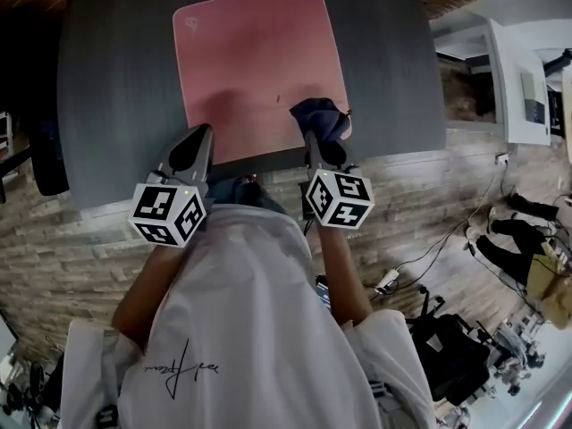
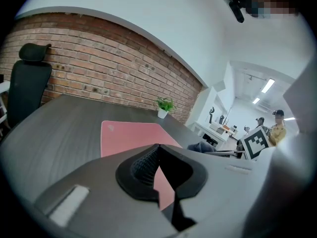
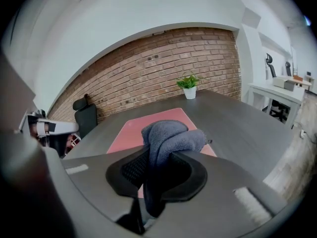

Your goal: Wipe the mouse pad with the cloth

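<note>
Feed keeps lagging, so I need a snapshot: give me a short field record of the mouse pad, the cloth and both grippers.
mouse pad: pink, lying flat on the dark grey table
cloth: dark blue-grey, bunched, over the mouse pad's near right corner; contact with it unclear
right gripper: shut on the cloth
left gripper: shut, nothing held, at the mouse pad's near left corner
</note>
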{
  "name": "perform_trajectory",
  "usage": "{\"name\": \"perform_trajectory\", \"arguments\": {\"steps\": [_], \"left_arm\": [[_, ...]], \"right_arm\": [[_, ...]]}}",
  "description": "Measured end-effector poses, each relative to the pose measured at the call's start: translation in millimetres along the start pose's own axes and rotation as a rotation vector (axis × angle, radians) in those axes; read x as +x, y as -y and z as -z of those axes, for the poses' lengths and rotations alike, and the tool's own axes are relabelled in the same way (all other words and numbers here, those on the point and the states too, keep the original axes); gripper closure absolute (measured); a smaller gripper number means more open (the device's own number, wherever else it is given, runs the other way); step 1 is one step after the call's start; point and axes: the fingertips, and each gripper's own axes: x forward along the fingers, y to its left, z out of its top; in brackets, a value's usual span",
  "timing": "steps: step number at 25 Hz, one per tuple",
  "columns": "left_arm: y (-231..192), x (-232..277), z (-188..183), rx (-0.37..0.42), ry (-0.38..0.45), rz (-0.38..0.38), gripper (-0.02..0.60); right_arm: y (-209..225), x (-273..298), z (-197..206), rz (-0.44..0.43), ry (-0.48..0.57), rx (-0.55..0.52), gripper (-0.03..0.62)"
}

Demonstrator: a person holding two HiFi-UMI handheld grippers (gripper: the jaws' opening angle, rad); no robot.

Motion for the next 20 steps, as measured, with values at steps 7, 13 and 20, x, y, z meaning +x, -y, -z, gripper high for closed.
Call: {"name": "perform_trajectory", "arguments": {"steps": [7,13,20], "left_arm": [[-1,7,-9,0.026,-0.008,0.019,0.577],[-8,6,-11,0.021,-0.006,0.011,0.577],[-9,2,-10,0.029,0.003,0.013,0.578]], "right_arm": [[36,9,-8,0.077,0.004,-0.046,0.523],[66,18,9,0.136,-0.049,-0.051,0.523],[76,33,17,0.141,-0.091,-0.083,0.522]]}}
